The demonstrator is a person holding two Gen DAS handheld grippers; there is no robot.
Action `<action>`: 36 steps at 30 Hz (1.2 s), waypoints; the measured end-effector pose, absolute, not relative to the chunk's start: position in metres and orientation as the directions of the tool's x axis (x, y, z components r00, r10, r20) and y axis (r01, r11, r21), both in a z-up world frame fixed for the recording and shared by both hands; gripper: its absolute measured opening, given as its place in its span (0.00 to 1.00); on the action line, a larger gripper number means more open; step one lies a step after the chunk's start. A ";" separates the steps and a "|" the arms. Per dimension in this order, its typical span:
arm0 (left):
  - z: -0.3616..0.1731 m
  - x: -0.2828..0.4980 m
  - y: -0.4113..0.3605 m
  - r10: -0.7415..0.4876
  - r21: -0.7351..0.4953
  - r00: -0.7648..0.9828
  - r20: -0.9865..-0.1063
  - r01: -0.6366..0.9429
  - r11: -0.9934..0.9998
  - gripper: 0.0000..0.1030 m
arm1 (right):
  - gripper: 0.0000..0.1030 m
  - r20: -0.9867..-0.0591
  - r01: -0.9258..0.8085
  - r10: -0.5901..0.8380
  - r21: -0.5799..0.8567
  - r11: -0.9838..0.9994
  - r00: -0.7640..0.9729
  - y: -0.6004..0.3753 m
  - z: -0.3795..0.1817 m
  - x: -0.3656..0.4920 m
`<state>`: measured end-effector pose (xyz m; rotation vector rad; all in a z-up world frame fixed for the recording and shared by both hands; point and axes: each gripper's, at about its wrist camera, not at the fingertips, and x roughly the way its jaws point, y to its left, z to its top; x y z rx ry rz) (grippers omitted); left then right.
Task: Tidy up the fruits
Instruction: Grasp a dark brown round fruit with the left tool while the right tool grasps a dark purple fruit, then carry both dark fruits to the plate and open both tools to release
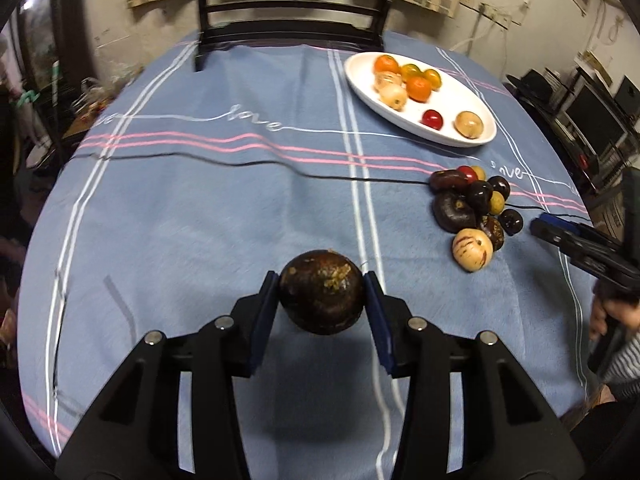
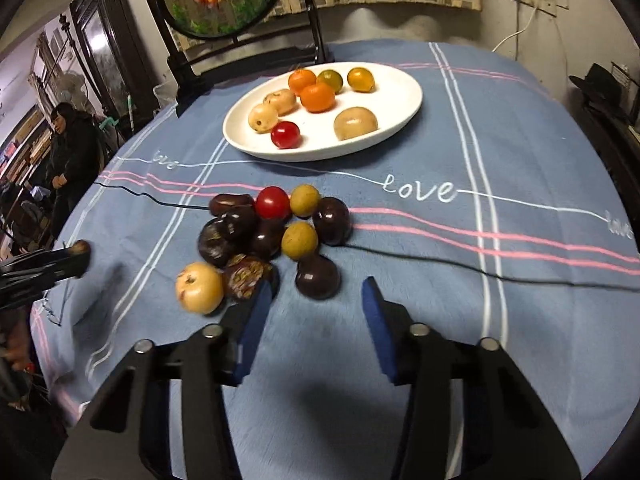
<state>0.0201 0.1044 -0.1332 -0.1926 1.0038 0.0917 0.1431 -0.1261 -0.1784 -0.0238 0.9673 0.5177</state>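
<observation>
Fingers on the left gripper (image 1: 322, 294) are clamped on a dark round fruit (image 1: 322, 297), held up off the blue tablecloth (image 1: 200, 208). Right gripper (image 2: 316, 300) fingers are parted with nothing between them, aimed at a dark fruit (image 2: 318, 276) at the near edge of the loose pile (image 2: 272, 236). White plate (image 2: 404, 92) with oranges and yellow fruit sits at 12 o'clock beyond that pile.

Your left tool (image 1: 322, 294) points steeply down, its blue pads clamped on either side of a dark round fruit (image 1: 321, 296). Your right tool (image 2: 316, 300) also tilts down, jaws apart with nothing between them.
</observation>
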 end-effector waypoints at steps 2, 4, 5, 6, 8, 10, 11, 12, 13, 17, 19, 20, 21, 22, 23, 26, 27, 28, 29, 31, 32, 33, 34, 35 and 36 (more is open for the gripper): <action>-0.131 0.011 0.109 0.003 -0.119 0.533 -0.846 -0.195 0.974 0.42 | 0.42 -0.798 -0.443 0.411 0.205 0.873 0.441 -0.122 -0.184 0.149; -0.131 0.006 0.111 0.014 -0.116 0.530 -0.848 -0.211 0.971 0.42 | 0.40 -0.798 -0.449 0.418 0.211 0.868 0.434 -0.118 -0.186 0.152; -0.130 0.003 0.111 0.020 -0.113 0.529 -0.848 -0.218 0.969 0.42 | 0.39 -0.803 -0.453 0.416 0.208 0.867 0.428 -0.116 -0.188 0.154; -0.130 0.000 0.111 0.023 -0.112 0.528 -0.849 -0.223 0.968 0.42 | 0.38 -0.807 -0.456 0.412 0.204 0.866 0.422 -0.114 -0.190 0.156; -0.129 -0.005 0.111 0.030 -0.111 0.527 -0.849 -0.233 0.966 0.42 | 0.37 -0.811 -0.457 0.409 0.201 0.867 0.419 -0.112 -0.193 0.159; -0.128 -0.009 0.110 0.034 -0.109 0.528 -0.848 -0.237 0.965 0.42 | 0.36 -0.816 -0.449 0.407 0.208 0.869 0.411 -0.112 -0.196 0.163; -0.127 -0.011 0.110 0.037 -0.107 0.529 -0.848 -0.238 0.965 0.42 | 0.35 -0.819 -0.448 0.407 0.210 0.869 0.405 -0.112 -0.197 0.164; -0.127 -0.012 0.110 0.038 -0.105 0.529 -0.848 -0.238 0.965 0.42 | 0.32 -0.823 -0.447 0.399 0.203 0.871 0.405 -0.112 -0.199 0.165; -0.127 -0.012 0.109 0.040 -0.104 0.528 -0.848 -0.239 0.965 0.42 | 0.31 -0.825 -0.447 0.395 0.198 0.872 0.404 -0.112 -0.200 0.164; -0.125 -0.011 0.109 0.047 -0.094 0.526 -0.849 -0.237 0.967 0.42 | 0.27 -0.824 -0.435 0.412 0.230 0.871 0.389 -0.120 -0.201 0.161; -0.123 -0.009 0.107 0.051 -0.084 0.530 -0.846 -0.228 0.970 0.42 | 0.27 -0.822 -0.429 0.417 0.238 0.871 0.389 -0.124 -0.198 0.155; -0.122 -0.007 0.106 0.051 -0.082 0.533 -0.844 -0.223 0.971 0.42 | 0.27 -0.820 -0.429 0.418 0.239 0.871 0.390 -0.126 -0.197 0.152; -0.120 -0.005 0.105 0.051 -0.079 0.539 -0.841 -0.214 0.974 0.42 | 0.27 -0.819 -0.430 0.419 0.240 0.870 0.391 -0.127 -0.195 0.149; -0.119 -0.004 0.104 0.050 -0.077 0.541 -0.840 -0.209 0.975 0.42 | 0.27 -0.818 -0.431 0.421 0.241 0.870 0.392 -0.128 -0.193 0.144; -0.118 -0.002 0.103 0.049 -0.074 0.543 -0.838 -0.202 0.977 0.42 | 0.27 -0.816 -0.430 0.423 0.243 0.869 0.395 -0.130 -0.191 0.140; -0.115 0.003 0.099 0.039 -0.074 0.553 -0.832 -0.180 0.981 0.42 | 0.27 -0.806 -0.427 0.429 0.247 0.870 0.408 -0.135 -0.181 0.127; -0.114 0.005 0.098 0.036 -0.074 0.555 -0.831 -0.174 0.982 0.42 | 0.27 -0.803 -0.427 0.430 0.246 0.870 0.413 -0.136 -0.178 0.124; -0.113 0.007 0.096 0.031 -0.074 0.560 -0.828 -0.165 0.984 0.42 | 0.27 -0.797 -0.427 0.431 0.245 0.871 0.422 -0.138 -0.174 0.120; -0.112 0.009 0.095 0.028 -0.073 0.564 -0.825 -0.157 0.985 0.42 | 0.27 -0.792 -0.425 0.432 0.245 0.872 0.431 -0.139 -0.170 0.118; -0.109 0.013 0.091 0.021 -0.072 0.573 -0.820 -0.140 0.988 0.42 | 0.27 -0.780 -0.419 0.436 0.248 0.874 0.449 -0.143 -0.162 0.112; -0.107 0.015 0.089 0.018 -0.072 0.576 -0.817 -0.134 0.988 0.42 | 0.27 -0.775 -0.418 0.437 0.247 0.874 0.457 -0.144 -0.158 0.109; -0.105 0.018 0.087 0.015 -0.072 0.581 -0.814 -0.126 0.989 0.42 | 0.27 -0.767 -0.417 0.438 0.246 0.875 0.468 -0.146 -0.152 0.106; -0.103 0.022 0.085 0.010 -0.072 0.587 -0.809 -0.117 0.991 0.42 | 0.27 -0.760 -0.415 0.439 0.245 0.876 0.479 -0.148 -0.148 0.104; -0.101 0.025 0.084 0.005 -0.073 0.592 -0.806 -0.109 0.991 0.42 | 0.27 -0.755 -0.413 0.440 0.244 0.877 0.486 -0.149 -0.144 0.103; -0.099 0.029 0.081 -0.001 -0.073 0.597 -0.802 -0.096 0.993 0.42 | 0.27 -0.748 -0.410 0.440 0.244 0.879 0.497 -0.152 -0.138 0.100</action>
